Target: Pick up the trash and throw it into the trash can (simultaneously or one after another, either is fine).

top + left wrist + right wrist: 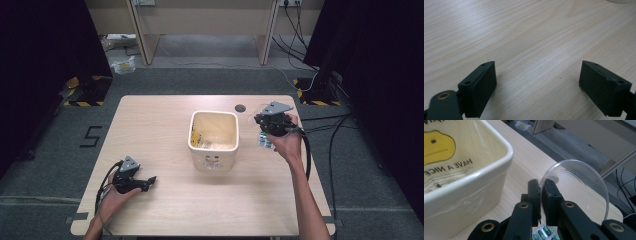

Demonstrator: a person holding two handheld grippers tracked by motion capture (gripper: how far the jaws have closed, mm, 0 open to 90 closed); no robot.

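The left tool (148,182) rested idle on the table (165,200), jaws apart and empty. Farther off, the right tool (541,185) pinched a clear lid (576,187) by its rim, held upright beside the bin (486,167), probably for dropping in.

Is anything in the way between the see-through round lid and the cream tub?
Nothing visible. The right hand-held gripper pinches the clear lid just beside the tub, with bare table between them.
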